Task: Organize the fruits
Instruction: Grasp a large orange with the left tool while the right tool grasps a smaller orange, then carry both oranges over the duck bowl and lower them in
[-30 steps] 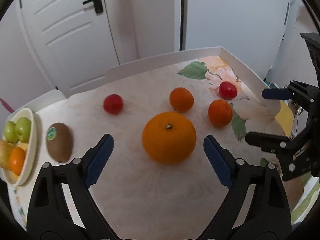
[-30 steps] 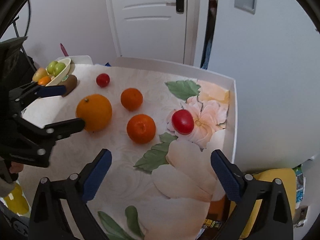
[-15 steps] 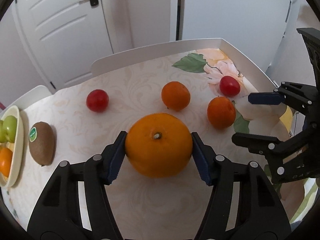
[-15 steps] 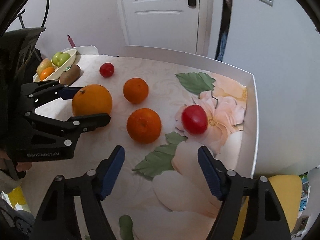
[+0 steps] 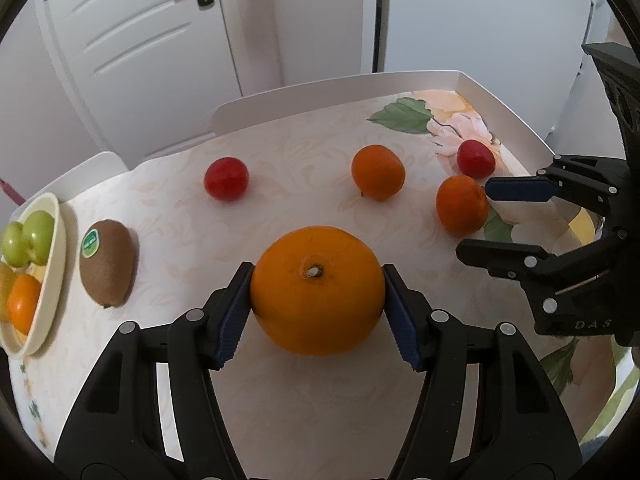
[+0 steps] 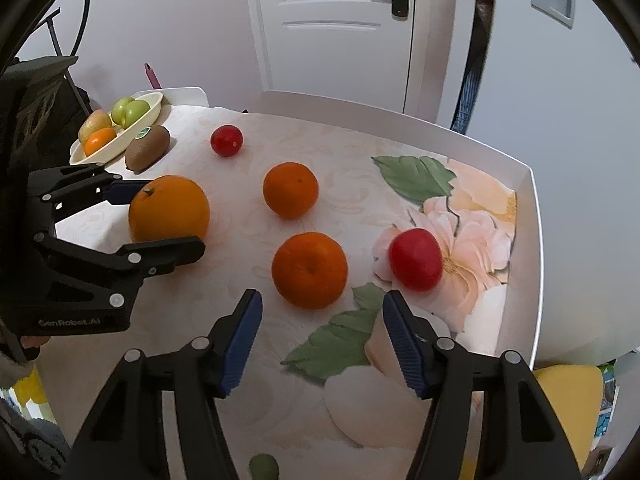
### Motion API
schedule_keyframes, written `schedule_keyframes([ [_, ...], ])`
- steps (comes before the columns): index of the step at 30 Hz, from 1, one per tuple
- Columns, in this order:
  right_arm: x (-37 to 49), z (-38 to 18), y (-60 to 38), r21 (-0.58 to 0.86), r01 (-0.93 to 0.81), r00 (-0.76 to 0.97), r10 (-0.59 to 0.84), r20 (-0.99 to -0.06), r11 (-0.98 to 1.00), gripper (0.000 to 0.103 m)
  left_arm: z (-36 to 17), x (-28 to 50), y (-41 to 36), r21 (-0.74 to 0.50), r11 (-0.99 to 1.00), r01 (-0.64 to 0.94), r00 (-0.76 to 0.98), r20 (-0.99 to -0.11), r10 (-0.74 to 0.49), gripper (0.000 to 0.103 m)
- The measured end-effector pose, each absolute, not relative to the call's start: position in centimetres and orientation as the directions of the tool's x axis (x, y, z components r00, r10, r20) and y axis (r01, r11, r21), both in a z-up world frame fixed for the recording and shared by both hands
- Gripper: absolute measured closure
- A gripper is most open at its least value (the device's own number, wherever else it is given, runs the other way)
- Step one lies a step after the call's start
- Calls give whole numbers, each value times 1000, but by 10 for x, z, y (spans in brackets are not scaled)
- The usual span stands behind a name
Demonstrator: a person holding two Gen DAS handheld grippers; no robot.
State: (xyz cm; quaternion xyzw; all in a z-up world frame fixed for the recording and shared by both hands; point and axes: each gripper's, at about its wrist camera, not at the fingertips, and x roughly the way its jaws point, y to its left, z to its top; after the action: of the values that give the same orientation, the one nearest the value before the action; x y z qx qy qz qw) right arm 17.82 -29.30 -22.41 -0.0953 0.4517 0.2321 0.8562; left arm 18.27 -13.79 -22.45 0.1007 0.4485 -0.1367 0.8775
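Note:
My left gripper [image 5: 318, 312] is shut on the big orange [image 5: 317, 289], both pads against its sides; it also shows in the right wrist view [image 6: 169, 209]. My right gripper [image 6: 322, 340] is open, just in front of a small tangerine [image 6: 309, 269] that sits a little beyond the fingertips. A second tangerine [image 6: 291, 189], two red tomatoes [image 6: 416, 265] [image 6: 226, 140] and a kiwi [image 6: 147, 147] lie on the floral table [image 6: 240, 320]. A cream bowl [image 6: 120, 140] at the far left holds green apples and other fruit.
The table has a raised white rim [image 6: 538, 240] along the right and far sides. A white door [image 6: 332, 24] and grey wall stand behind. A white chair back [image 5: 100, 164] is near the bowl. A yellow object [image 6: 568, 392] lies below the table's right edge.
My left gripper closed on the big orange. My right gripper narrowed its opening and moved in toward the near tangerine.

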Motion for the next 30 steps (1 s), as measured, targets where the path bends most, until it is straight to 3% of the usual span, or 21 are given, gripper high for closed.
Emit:
schedule_keyframes([
  [7,183,-225,-287,53,-484,492,322,-809,873,49,-223,177,-129,55,950,308,565,-814,-136,36],
  [8,184,-225,-286,53,-483,494,323,-807,874,52,-223,176,-127,53,951,303,565,-814,-135,36],
  [10,185,-226,-284,56,-488,488,326,-810,871,68,-222,175,-125,50,955,292,567,-814,-131,36],
  [30,167,-153,-251,73,-526,512,384,-768,847,68,-139,138,-51,33,989,144,655,-753,-70,36],
])
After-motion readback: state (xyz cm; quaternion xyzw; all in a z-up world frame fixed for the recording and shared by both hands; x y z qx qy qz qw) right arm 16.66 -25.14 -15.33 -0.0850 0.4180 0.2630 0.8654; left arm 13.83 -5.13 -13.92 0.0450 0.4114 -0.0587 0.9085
